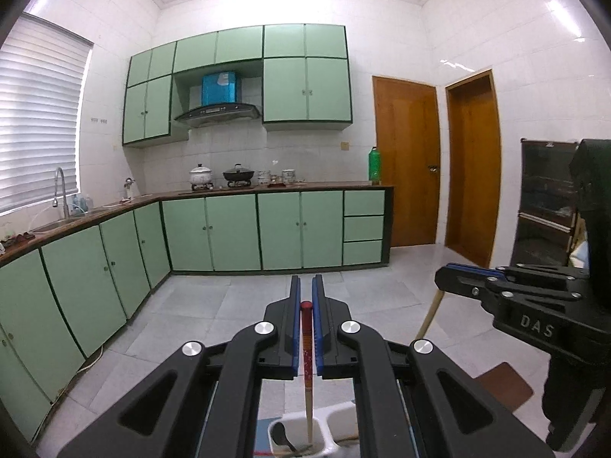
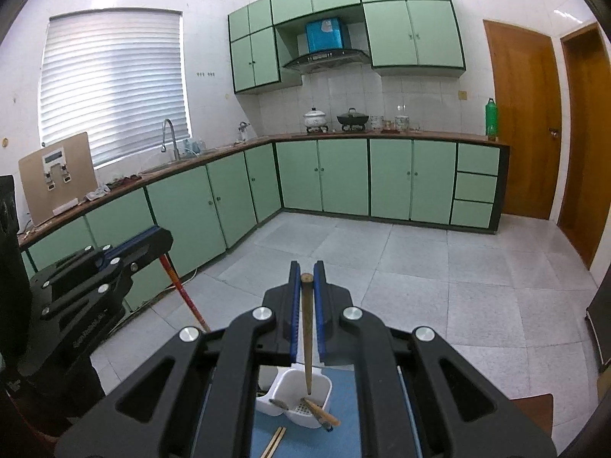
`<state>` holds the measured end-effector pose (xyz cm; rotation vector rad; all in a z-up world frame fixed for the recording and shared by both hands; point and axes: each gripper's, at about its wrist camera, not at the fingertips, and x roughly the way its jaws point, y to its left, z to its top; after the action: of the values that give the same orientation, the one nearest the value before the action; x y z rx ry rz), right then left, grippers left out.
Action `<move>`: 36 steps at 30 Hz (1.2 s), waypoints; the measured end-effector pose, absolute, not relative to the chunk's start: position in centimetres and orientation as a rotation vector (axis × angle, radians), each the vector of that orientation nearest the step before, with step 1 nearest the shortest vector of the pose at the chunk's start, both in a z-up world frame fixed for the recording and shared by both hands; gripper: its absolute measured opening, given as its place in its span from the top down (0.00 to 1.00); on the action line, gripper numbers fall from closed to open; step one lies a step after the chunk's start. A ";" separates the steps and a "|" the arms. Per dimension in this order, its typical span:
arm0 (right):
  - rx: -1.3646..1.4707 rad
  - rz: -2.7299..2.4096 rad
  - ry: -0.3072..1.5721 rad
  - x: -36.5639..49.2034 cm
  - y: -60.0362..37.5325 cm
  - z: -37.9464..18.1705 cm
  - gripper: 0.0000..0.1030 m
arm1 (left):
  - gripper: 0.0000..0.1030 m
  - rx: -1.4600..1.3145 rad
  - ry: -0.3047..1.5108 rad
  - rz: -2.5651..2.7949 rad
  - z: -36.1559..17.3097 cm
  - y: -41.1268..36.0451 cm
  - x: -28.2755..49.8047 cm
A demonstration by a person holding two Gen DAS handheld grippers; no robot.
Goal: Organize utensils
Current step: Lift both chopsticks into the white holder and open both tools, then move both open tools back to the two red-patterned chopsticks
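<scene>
My left gripper (image 1: 306,282) is shut on a red-topped chopstick (image 1: 306,343) that hangs with its pale tip inside a white utensil holder (image 1: 336,418). A dark spoon (image 1: 283,435) lies in the holder. My right gripper (image 2: 306,267) is shut on a brown wooden chopstick (image 2: 306,328), its tip just over the white holder (image 2: 284,385). A wooden-handled utensil (image 2: 324,414) leans out of the holder. Each view shows the other gripper off to the side: the right gripper (image 1: 445,276) with its pale stick (image 1: 429,315), and the left gripper (image 2: 162,234) with the red stick (image 2: 183,294).
The holder stands on a blue mat (image 2: 343,420) where a loose pair of chopsticks (image 2: 275,441) lies. Beyond are a tiled floor (image 2: 420,267), green cabinets (image 2: 343,175) under a counter, two wooden doors (image 1: 406,160) and a black glass-fronted cabinet (image 1: 546,206).
</scene>
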<state>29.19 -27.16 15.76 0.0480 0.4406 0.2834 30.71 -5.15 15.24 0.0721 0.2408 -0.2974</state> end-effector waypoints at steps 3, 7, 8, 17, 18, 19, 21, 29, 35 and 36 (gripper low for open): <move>0.061 0.285 0.469 30.5 -26.9 14.1 0.94 | 0.95 0.072 0.262 -0.285 13.5 -5.4 32.5; 0.046 0.277 0.505 31.2 -26.4 11.7 0.94 | 0.94 0.058 0.338 -0.282 10.4 -5.2 34.3; 0.040 0.277 0.512 31.4 -26.2 11.4 0.94 | 0.94 0.057 0.356 -0.285 9.7 -5.1 34.5; 0.001 0.266 0.597 31.3 -25.2 8.0 0.83 | 0.82 0.062 0.453 -0.285 6.8 -4.2 34.4; 0.003 0.253 0.593 30.9 -25.4 8.0 0.79 | 0.76 0.059 0.453 -0.284 6.9 -4.0 34.2; 0.004 0.239 0.584 30.4 -25.6 8.2 0.70 | 0.73 0.059 0.451 -0.282 6.9 -3.8 33.9; 0.001 0.220 0.565 29.4 -26.1 8.4 0.62 | 0.62 0.069 0.444 -0.270 7.2 -3.4 32.7; 0.020 0.150 0.508 22.5 -28.4 7.8 0.15 | 0.24 0.042 0.427 -0.262 6.4 -1.8 26.0; 0.076 0.172 0.563 16.7 -28.8 3.2 0.12 | 0.19 0.018 0.499 -0.259 1.7 -0.7 21.0; 0.085 0.172 0.577 16.0 -28.8 2.3 0.12 | 0.19 0.011 0.518 -0.257 0.7 -0.5 20.2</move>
<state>15.98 -28.78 2.27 0.0854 0.5768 0.1721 20.17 -0.46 0.67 0.0105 0.5180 -0.2566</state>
